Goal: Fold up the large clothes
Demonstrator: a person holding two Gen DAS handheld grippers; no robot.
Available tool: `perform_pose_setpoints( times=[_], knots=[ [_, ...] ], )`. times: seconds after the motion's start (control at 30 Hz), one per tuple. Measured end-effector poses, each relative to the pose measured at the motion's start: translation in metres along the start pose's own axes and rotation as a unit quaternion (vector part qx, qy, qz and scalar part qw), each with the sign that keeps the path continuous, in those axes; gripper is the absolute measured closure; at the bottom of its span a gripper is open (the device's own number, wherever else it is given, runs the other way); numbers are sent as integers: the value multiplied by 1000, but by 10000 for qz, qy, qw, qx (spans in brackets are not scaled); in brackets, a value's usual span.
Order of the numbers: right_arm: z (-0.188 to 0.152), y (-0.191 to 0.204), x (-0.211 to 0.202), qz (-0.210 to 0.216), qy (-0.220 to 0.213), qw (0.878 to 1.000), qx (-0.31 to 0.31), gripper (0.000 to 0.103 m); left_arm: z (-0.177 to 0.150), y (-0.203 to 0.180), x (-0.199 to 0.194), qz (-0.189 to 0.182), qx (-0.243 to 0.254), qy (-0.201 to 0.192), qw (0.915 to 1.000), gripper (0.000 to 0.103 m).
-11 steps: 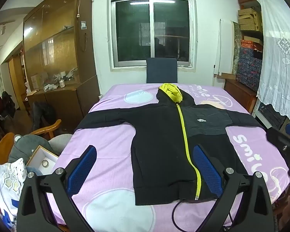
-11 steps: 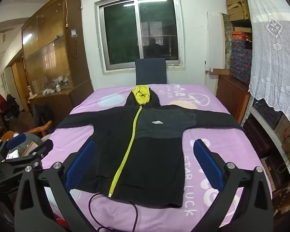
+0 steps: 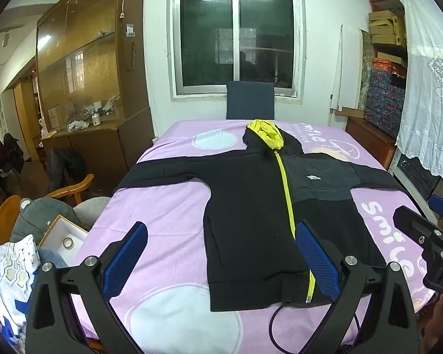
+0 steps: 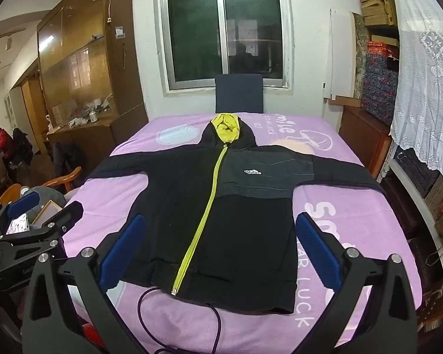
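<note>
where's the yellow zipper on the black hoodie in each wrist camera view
Left wrist: the yellow zipper runs right of centre, ending near the right finger.
Right wrist: the zipper slants left of centre.
Shared landmark: the blue chair under the window.

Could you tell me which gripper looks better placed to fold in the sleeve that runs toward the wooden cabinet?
Probably the left gripper: it hovers open on the cabinet side, nearer that sleeve of the black hoodie. The right gripper, also open, sits toward the opposite sleeve.
</note>
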State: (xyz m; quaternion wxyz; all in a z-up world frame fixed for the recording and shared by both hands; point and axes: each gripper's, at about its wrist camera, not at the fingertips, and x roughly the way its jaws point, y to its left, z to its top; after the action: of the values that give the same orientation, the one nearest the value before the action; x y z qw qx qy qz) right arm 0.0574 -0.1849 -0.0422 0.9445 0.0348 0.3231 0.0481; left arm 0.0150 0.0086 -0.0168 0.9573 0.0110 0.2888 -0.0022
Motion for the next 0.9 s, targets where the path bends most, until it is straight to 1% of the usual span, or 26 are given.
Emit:
perform_pose_setpoints(
  times=[0.13,0.33,0.9],
  knots=[
    [-7,3,-7,-19,-75,10000,-10,4,-1,-4,1,34,24,-28,10000,3],
    [-10,2,-20,75,-157,9998,35,4,1,-5,-5,49,54,-90,9999,3],
    [-11,6,-18,172,-144,9997,41,4,-1,-4,-5,53,54,-97,9999,3]
  ],
)
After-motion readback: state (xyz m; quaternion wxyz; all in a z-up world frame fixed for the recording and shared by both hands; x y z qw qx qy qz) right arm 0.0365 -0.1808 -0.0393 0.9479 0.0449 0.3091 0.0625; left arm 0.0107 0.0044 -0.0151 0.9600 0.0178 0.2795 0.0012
